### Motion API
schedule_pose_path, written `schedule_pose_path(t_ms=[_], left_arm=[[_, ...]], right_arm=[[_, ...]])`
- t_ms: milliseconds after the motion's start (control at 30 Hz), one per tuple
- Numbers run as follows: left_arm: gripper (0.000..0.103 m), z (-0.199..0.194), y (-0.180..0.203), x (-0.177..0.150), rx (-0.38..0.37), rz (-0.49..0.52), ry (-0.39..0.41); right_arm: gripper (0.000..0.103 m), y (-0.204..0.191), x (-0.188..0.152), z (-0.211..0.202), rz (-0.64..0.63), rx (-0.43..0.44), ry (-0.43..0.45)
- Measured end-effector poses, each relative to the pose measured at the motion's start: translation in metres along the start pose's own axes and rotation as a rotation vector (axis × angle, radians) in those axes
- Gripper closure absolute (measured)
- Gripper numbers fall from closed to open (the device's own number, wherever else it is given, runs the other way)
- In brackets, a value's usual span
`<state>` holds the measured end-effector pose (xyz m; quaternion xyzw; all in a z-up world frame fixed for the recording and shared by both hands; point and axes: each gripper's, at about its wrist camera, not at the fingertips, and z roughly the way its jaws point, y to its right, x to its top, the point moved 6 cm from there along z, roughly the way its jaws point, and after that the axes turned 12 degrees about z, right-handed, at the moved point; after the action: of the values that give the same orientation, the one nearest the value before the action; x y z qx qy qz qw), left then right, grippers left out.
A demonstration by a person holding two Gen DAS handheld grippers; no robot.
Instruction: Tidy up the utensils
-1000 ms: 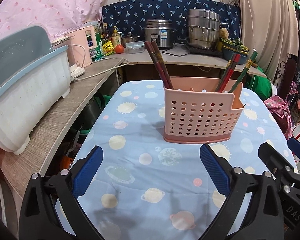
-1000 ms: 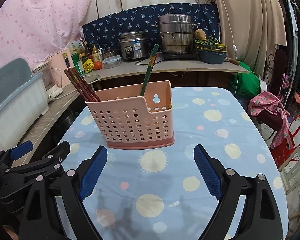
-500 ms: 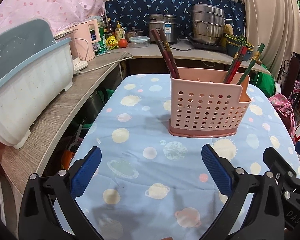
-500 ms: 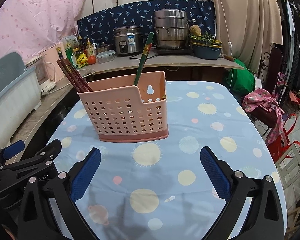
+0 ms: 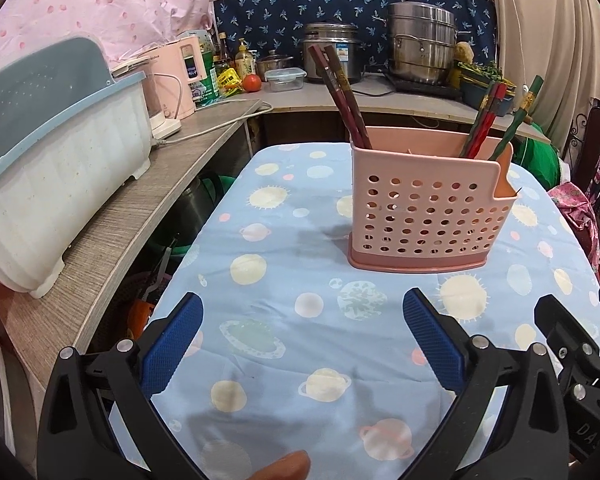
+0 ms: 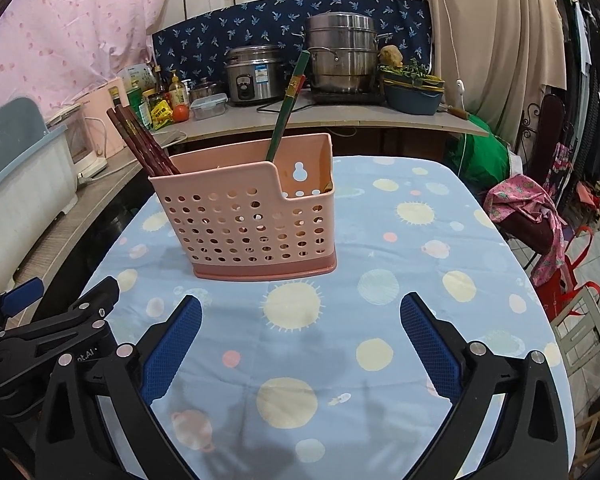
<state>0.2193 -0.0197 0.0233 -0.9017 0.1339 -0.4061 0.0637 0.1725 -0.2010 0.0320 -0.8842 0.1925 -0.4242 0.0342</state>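
1. The left gripper (image 5: 302, 334) hovers low over a table (image 5: 284, 320) covered in a blue cloth printed with planets and suns. Its two blue-padded fingers (image 5: 172, 344) are spread wide and hold nothing.
2. The right gripper (image 6: 300, 334) hovers beside it over the same table, its fingers (image 6: 430, 346) also spread wide and empty.
3. A pink perforated caddy (image 5: 424, 208) stands upright on the cloth, ahead of the left fingers and a little to their right. From the right gripper it sits ahead and slightly left.
4. Bare cloth lies between each pair of fingers and the caddy.
5. Dark red chopsticks (image 5: 342, 98) lean out of the caddy's left end. Red chopsticks (image 5: 485, 120) and green chopsticks (image 5: 520, 114) lean out of its right end.
6. In the right wrist view, the green chopsticks rise behind the caddy's notched, lower corner.
7. Left of the left fingers, a wooden counter (image 5: 140, 204) runs alongside the table. A white and blue dish rack (image 5: 52, 168) sits on it, with a pink kettle (image 5: 176, 80) farther along.
8. Far beyond the caddy, a back counter holds a rice cooker (image 5: 332, 54), a steel steamer pot (image 5: 420, 48), bottles and a tomato (image 5: 252, 82).
9. To the right of the right fingers, past the table edge, is a chair with pink cloth (image 6: 528, 216).
10. A fingertip (image 5: 284, 468) shows at the bottom edge of the left wrist view.
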Motion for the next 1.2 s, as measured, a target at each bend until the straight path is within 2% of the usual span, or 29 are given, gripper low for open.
schedule_pose_path(t_ms=[1200], left_arm=[[0.007,0.016,0.005,0.007,0.006,0.005,-0.035]], right_arm=[[0.007,0.001,0.002,0.015,0.004,-0.008,-0.013]])
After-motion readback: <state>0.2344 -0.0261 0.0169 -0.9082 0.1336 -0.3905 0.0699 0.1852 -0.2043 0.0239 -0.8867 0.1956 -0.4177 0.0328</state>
